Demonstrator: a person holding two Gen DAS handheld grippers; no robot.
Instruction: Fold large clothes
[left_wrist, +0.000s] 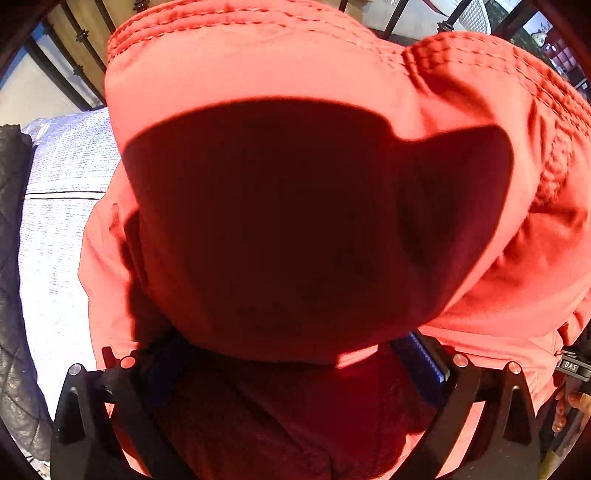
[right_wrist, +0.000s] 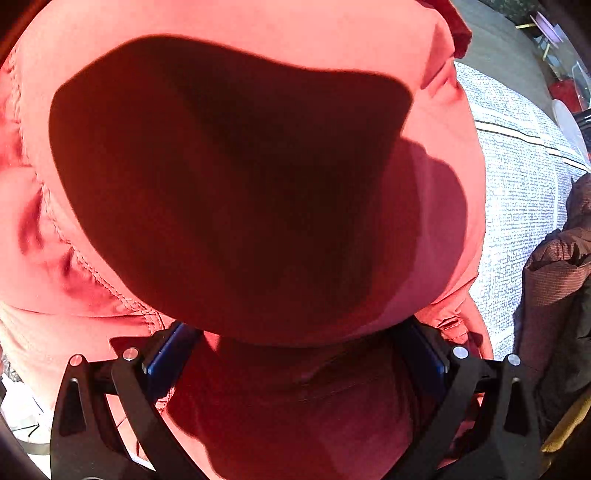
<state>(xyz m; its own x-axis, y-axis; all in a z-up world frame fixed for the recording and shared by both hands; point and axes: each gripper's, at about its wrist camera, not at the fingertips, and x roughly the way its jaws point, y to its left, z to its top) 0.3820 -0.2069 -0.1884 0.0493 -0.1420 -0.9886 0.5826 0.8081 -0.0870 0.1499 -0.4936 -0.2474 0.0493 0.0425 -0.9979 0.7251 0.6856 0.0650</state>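
Note:
A large red-orange garment (left_wrist: 258, 66) with stitched hems fills the left wrist view and bulges over my left gripper (left_wrist: 295, 354). Its blue pads (left_wrist: 424, 365) stand wide apart, so it is open, with the fingertips hidden under the cloth. In the right wrist view the same garment (right_wrist: 240, 22) drapes over my right gripper (right_wrist: 295, 343). That gripper's blue pads (right_wrist: 166, 362) are also spread wide, open, and cloth covers the tips. A dark shadow lies across the fabric in both views.
The garment lies on a white-blue woven cover (left_wrist: 62, 221) (right_wrist: 517, 192). A black quilted item (left_wrist: 14, 295) sits at the left edge. A brown garment (right_wrist: 554, 280) is piled at the right. Black metal bars (left_wrist: 74, 62) stand behind. A person's hand (left_wrist: 569, 410) shows at lower right.

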